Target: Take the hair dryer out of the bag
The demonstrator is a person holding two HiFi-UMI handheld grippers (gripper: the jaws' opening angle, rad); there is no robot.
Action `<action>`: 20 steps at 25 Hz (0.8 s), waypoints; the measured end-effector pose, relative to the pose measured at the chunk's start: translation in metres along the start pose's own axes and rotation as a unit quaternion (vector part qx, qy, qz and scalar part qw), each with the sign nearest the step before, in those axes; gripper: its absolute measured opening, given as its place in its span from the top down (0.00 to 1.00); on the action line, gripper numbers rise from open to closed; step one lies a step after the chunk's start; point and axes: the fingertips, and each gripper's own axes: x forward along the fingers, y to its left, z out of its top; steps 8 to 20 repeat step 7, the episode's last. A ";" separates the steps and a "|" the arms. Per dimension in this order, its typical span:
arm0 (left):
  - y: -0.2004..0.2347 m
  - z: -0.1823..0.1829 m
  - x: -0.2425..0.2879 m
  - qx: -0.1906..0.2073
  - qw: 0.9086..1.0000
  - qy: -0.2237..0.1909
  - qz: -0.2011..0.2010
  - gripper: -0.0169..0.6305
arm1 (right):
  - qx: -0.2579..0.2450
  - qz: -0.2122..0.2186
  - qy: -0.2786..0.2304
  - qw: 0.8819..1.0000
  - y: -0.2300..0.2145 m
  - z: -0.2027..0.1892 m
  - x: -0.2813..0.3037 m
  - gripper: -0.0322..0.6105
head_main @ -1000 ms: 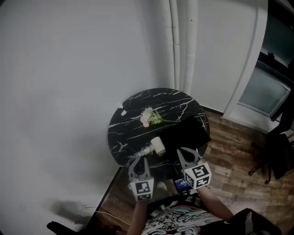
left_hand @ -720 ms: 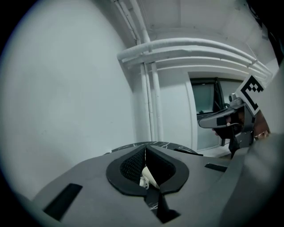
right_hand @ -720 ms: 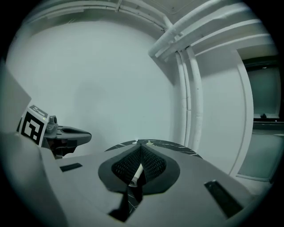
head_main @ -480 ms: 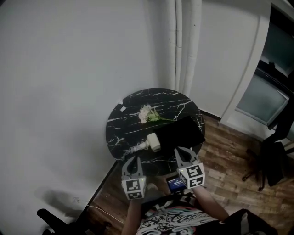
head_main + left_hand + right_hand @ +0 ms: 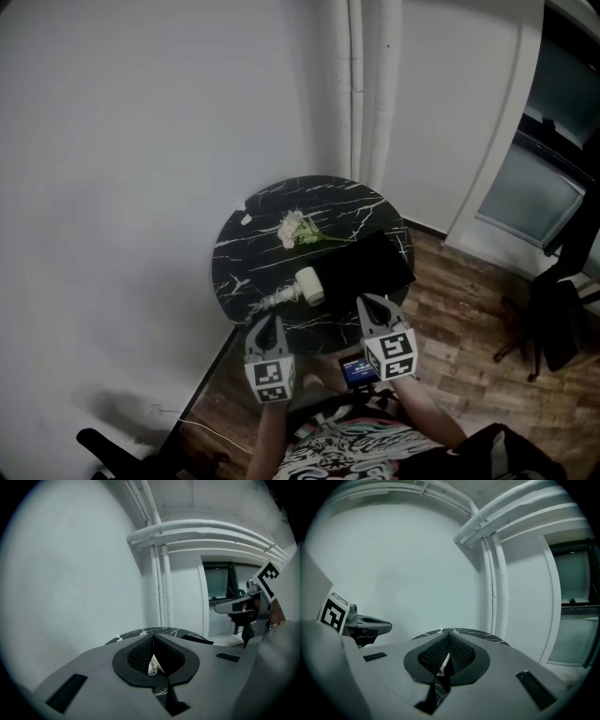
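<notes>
Both my tools are empty. The left gripper (image 5: 270,323) has its jaws pressed together with nothing between them, and so does the right gripper (image 5: 368,304). I hold the two side by side at the near rim of the round black marble table (image 5: 242,251), pointing across it and short of everything on it.

The hair dryer (image 5: 308,285) lies on its side near the middle of the table, a pale barrel with a lighter stem or cord trailing toward the near-left edge. It rests right at the left end of the flat black bag (image 5: 367,265) — I cannot tell whether its back end is still tucked in the mouth or only touching the fabric.

The risks I see from here:
- The jaws are shut, so if I reach in like this I will shove the dryer instead of taking it, and the near edge is close on that side.
- The barrel looks smooth and round, so a pinch off its middle could let it roll or squirt free.
- If the fabric is still caught on it, lifting one-handed may drag the bag along — the right tool should pin the bag.
- The flower (image 5: 292,228) lies just beyond, so a long sweep would brush it.
</notes>
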 end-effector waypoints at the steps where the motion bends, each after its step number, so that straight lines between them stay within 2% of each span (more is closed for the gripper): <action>1: 0.000 0.000 0.000 0.001 1.000 0.001 -0.001 0.95 | 0.001 -0.001 -0.001 1.000 -0.001 0.001 0.000 0.92; 20: -0.004 0.003 0.001 0.007 1.000 -0.003 -0.008 0.95 | 0.001 -0.002 0.002 1.000 -0.001 0.000 0.000 0.92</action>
